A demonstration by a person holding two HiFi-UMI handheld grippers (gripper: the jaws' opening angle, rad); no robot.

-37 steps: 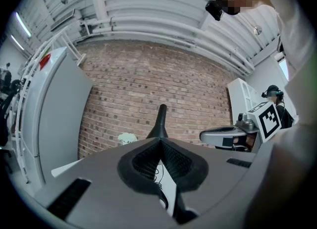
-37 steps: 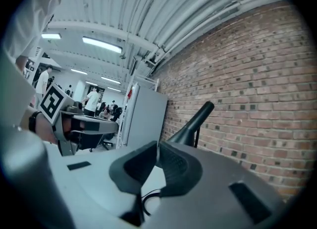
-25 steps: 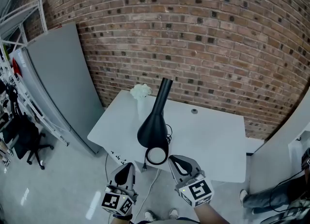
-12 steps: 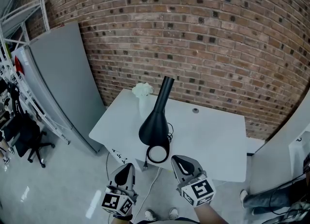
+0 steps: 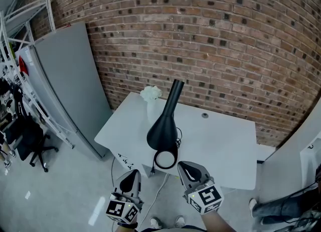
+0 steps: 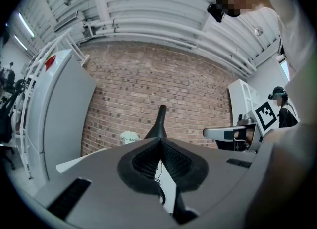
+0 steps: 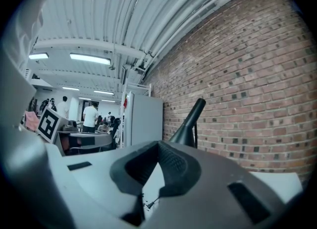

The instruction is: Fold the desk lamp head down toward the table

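A black desk lamp [image 5: 163,125] stands on the white table [image 5: 220,150]. Its cone head points toward me with the round white opening [image 5: 165,159] near the table's front edge, and its thin neck [image 5: 175,92] rises toward the brick wall. My left gripper [image 5: 132,178] hovers in front of the table, below and left of the lamp head, shut with nothing in it. My right gripper [image 5: 184,169] is just below and right of the opening, also shut and empty. The lamp [image 6: 160,124] shows beyond the closed left jaws, and the lamp [image 7: 190,122] rises behind the closed right jaws.
A small vase of white flowers [image 5: 150,97] stands on the table left of the lamp. A black cable [image 5: 152,167] hangs over the front edge. A tall grey cabinet [image 5: 65,85] stands at the left, with an office chair [image 5: 30,143] beyond it. A brick wall [image 5: 225,50] backs the table.
The head view has drifted slightly, so table and lamp sit a touch further right. Both grippers keep their places, shut.
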